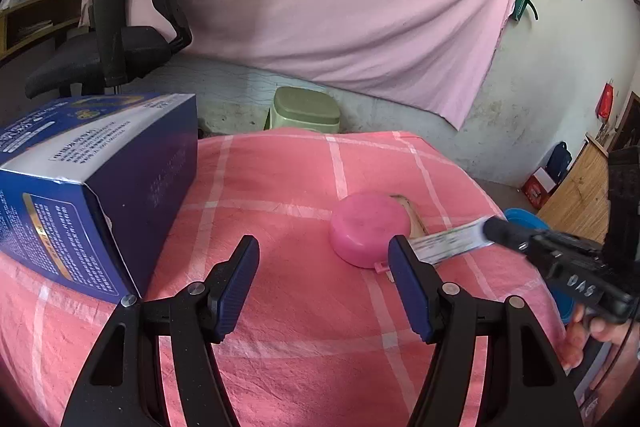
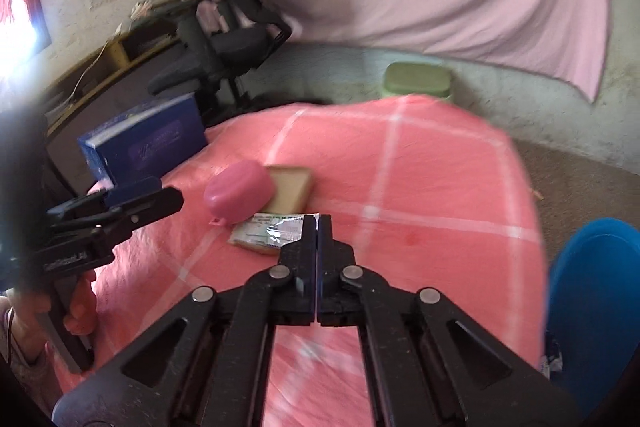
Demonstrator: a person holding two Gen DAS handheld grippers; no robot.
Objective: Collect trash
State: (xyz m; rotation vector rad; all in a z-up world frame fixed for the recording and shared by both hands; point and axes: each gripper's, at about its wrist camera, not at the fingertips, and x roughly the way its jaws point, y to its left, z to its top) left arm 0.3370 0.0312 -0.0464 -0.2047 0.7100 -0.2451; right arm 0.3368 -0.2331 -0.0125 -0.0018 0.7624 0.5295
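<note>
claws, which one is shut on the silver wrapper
The right claw: it pinches the silver wrapper by its edge. The left claw is open with nothing between its pads.

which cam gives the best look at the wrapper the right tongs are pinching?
Right wrist. The silvery wrapper lies almost whole just ahead of the shut right tongs, its edge pinched. Left wrist shows only a blurred strip of it, partly hidden by a left tong finger.

Right tool (image 2: 318,223) seemingly pinching wrapper (image 2: 276,231)
</note>
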